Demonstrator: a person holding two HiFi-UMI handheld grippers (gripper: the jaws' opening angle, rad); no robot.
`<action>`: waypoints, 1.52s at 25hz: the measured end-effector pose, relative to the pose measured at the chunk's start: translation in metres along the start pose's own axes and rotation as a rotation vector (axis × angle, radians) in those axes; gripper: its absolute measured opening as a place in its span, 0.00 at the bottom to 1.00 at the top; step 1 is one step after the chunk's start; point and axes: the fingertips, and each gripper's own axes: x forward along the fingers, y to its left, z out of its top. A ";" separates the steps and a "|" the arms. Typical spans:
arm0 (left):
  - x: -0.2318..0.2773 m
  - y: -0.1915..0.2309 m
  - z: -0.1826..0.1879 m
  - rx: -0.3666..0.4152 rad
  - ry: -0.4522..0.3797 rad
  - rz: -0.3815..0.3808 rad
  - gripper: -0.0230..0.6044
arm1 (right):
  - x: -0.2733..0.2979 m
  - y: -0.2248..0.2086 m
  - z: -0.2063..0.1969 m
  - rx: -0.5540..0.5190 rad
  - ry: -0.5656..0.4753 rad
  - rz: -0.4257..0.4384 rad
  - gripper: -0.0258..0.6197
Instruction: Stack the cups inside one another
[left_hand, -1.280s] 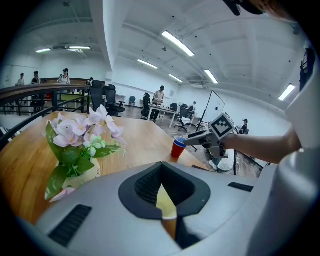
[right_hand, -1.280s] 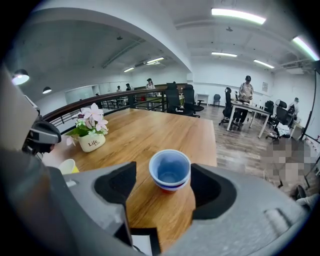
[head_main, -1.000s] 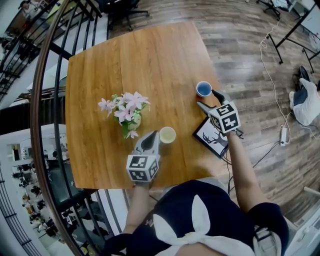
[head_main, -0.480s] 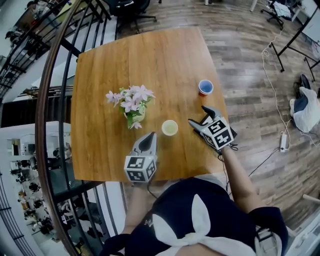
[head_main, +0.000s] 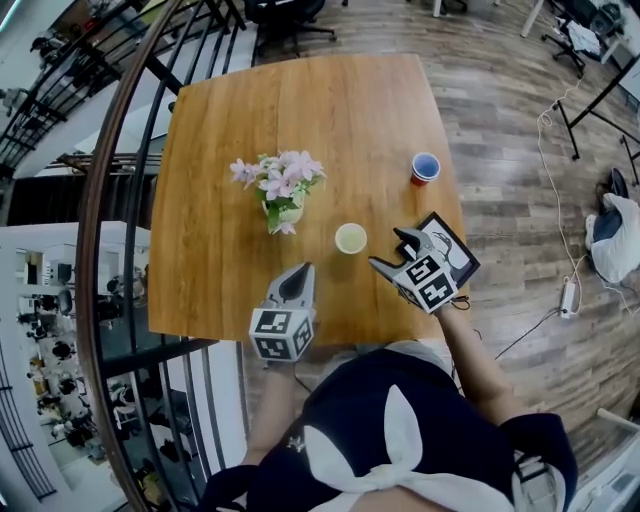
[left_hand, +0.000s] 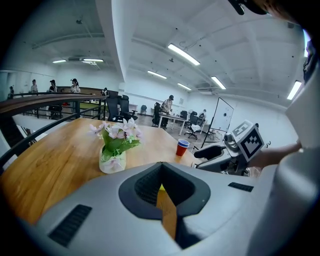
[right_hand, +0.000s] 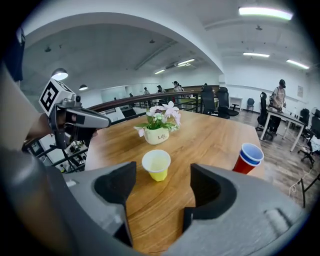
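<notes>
On the wooden table (head_main: 220, 120), the yellow cup (head_main: 351, 238) stood upright and alone, near the front edge and just in front of the flower vase (head_main: 282, 205). The red cup (head_main: 425, 168), with a blue cup already seated inside it, stood well apart near the table's right edge. A second before, the right gripper (head_main: 388, 250) had been up beside that red-and-blue pair; since then it had left the pair standing and swung back toward the person. It now hovered over the framed deer picture (head_main: 455, 245), its jaws spread wide and aimed at the yellow cup. In the right gripper view the cup showed centred ahead of the open jaws, not yet between them. The left gripper (head_main: 298, 283) had kept its place near the front edge, jaws pressed together on nothing, its tip pointing toward the yellow cup. That shift suggested the first nesting was done. The yellow cup was probably the next to be grasped and carried to the pair
</notes>
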 end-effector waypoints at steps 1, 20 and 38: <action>-0.003 0.001 -0.001 -0.003 -0.001 0.006 0.06 | 0.001 0.004 -0.001 -0.009 0.002 0.004 0.56; -0.025 0.003 -0.022 -0.015 0.007 0.050 0.06 | 0.038 0.031 0.007 -0.072 0.057 0.044 0.56; -0.030 0.017 -0.023 -0.034 0.002 0.085 0.06 | 0.084 0.027 -0.008 -0.118 0.166 0.028 0.61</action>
